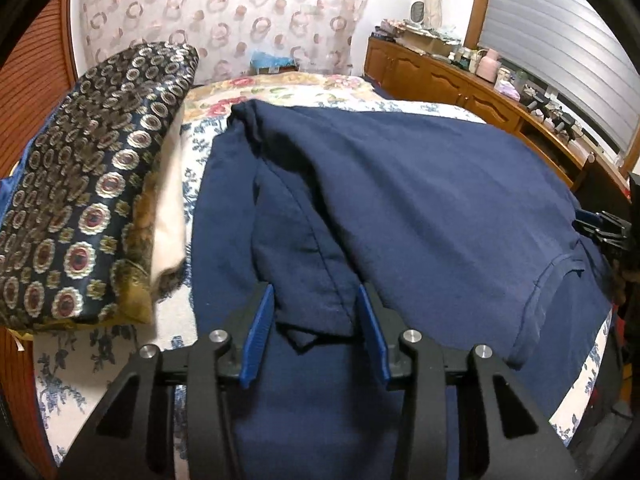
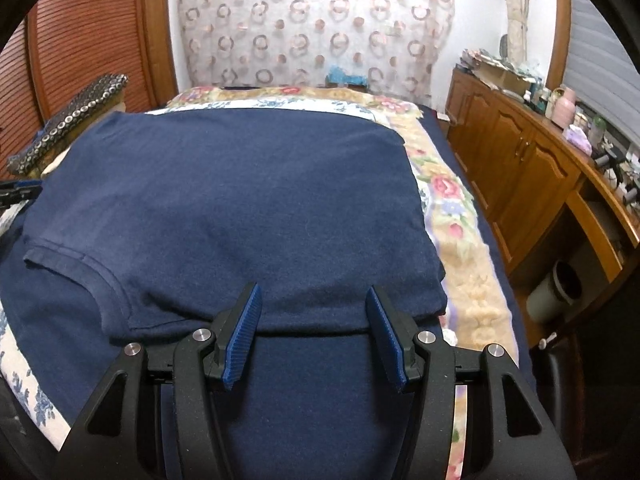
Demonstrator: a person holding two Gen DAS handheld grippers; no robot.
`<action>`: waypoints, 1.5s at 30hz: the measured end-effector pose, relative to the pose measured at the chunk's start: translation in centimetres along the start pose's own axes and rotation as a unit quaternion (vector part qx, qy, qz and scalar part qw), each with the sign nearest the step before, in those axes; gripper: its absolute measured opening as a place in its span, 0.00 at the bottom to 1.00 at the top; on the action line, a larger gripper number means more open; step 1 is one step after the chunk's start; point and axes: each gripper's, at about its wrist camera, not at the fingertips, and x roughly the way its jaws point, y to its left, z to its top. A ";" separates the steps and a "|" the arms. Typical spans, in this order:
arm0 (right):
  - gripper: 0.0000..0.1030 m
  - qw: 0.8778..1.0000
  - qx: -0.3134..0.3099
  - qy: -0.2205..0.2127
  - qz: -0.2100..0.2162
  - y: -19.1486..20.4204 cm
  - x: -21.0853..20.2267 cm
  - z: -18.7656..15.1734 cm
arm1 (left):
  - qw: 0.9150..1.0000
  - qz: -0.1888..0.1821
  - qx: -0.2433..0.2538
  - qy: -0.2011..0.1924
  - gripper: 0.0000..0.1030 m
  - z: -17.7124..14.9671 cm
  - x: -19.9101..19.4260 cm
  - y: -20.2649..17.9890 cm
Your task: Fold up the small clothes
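Note:
A navy blue T-shirt [image 1: 420,200] lies on the bed, partly folded over itself, with a sleeve turned in along its left side. My left gripper [image 1: 316,300] is open, its blue pads either side of the folded sleeve's near corner [image 1: 308,336]. In the right wrist view the shirt [image 2: 240,200] lies flat with its folded near edge and neckline toward me. My right gripper [image 2: 314,304] is open, its pads wide apart over that near edge, holding nothing. The right gripper also shows at the right edge of the left wrist view [image 1: 608,232].
A patterned dark cushion [image 1: 88,184] lies on the bed left of the shirt. The floral bedspread [image 2: 452,216] shows around the shirt. A wooden cabinet [image 2: 520,168] with clutter runs along the right. A circle-patterned curtain [image 2: 312,24] hangs behind.

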 end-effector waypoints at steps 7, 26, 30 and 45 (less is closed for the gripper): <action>0.54 1.000 -0.001 -0.001 -0.001 0.1 0.1 -0.1 | 1.000 -0.012 0.007 0.002 0.18 -0.2 -0.2 -0.6; 0.54 1.000 0.007 -0.002 0.003 -0.1 -0.2 -0.2 | 0.997 0.010 -0.052 -0.060 0.04 -3.1 -6.0 2.9; 0.54 1.000 0.010 -0.006 -0.003 -0.5 -0.6 -0.2 | 0.997 0.008 -0.055 -0.060 0.04 -3.3 -5.9 2.7; 0.54 0.996 0.091 0.003 0.009 -4.0 -2.2 -1.1 | 0.998 0.015 -0.050 -0.047 0.04 -3.7 -5.0 2.1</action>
